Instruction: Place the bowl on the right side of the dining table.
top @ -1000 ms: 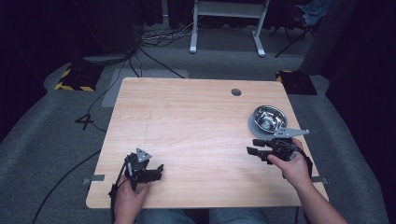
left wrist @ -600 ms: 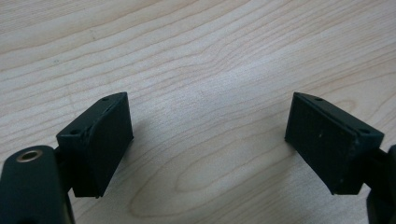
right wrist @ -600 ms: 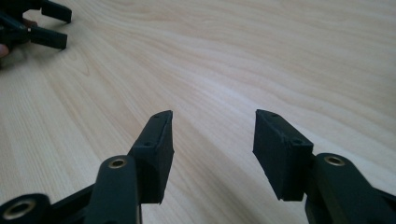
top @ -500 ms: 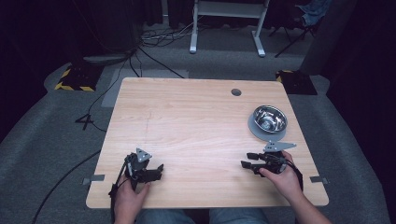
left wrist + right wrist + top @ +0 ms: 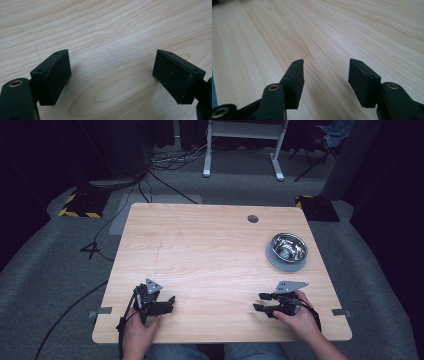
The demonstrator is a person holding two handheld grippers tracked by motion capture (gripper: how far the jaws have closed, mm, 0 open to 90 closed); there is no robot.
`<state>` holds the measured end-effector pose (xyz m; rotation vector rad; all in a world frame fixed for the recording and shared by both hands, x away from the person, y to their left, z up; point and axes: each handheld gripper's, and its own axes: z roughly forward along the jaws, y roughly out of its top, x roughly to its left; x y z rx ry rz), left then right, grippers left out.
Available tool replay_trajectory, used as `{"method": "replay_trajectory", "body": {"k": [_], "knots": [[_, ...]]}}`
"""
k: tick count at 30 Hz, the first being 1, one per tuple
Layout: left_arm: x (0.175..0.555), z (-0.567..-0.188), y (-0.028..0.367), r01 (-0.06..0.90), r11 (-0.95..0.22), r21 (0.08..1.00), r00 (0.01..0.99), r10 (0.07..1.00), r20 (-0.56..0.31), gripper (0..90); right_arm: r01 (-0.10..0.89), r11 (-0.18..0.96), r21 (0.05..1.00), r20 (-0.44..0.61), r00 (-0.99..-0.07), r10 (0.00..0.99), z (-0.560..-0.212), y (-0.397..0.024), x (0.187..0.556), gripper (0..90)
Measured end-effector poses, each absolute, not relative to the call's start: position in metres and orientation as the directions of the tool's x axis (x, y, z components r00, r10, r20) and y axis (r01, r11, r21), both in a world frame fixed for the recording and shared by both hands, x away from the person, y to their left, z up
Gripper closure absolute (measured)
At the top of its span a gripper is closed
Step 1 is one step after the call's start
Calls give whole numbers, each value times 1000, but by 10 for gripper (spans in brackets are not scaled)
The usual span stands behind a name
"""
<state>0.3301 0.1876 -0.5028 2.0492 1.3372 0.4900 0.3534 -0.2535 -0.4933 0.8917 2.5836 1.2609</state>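
Both grippers sit low at the near edge of the table (image 5: pixel 210 250) right now, well apart from each other. The left gripper (image 5: pixel 167 304) rests near the front left corner in the left hand (image 5: pixel 137 330), jaws pointing across the wood toward the middle; its own camera shows the two black pads (image 5: pixel 53 75) standing wide, with bare wood grain between them. Over on the other side, the right gripper (image 5: pixel 260 302) lies low by the front right edge in the right hand (image 5: pixel 300 317), jaws aimed left along the table, its grey plate on top. Its own camera has the pads (image 5: pixel 294 80) apart, a clear gap with wood between them, nothing gripped. The nearest thing is the bowl (image 5: pixel 288 247), a shiny steel one on a grey mat (image 5: pixel 277 265) toward the far right of the table, well beyond the right gripper. Something small glints inside the bowl, too small to make out. A dark round hole (image 5: pixel 253 218) sits in the table near the far edge.
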Motion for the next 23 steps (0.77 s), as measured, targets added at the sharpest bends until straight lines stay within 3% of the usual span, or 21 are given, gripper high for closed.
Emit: {"method": "replay_trajectory", "body": {"k": [10, 17, 23], "knots": [[330, -503, 188, 673, -285, 683, 416, 909, -31, 150, 462, 455, 761, 82, -765, 639, -501, -251, 349, 459], [330, -503, 188, 673, -283, 683, 416, 909, -33, 150, 386, 531, 754, -21, -795, 607, -504, -241, 344, 292], [330, -503, 188, 673, -284, 683, 416, 909, -32, 150, 399, 523, 753, -15, -785, 620, -504, -240, 343, 288]]}}
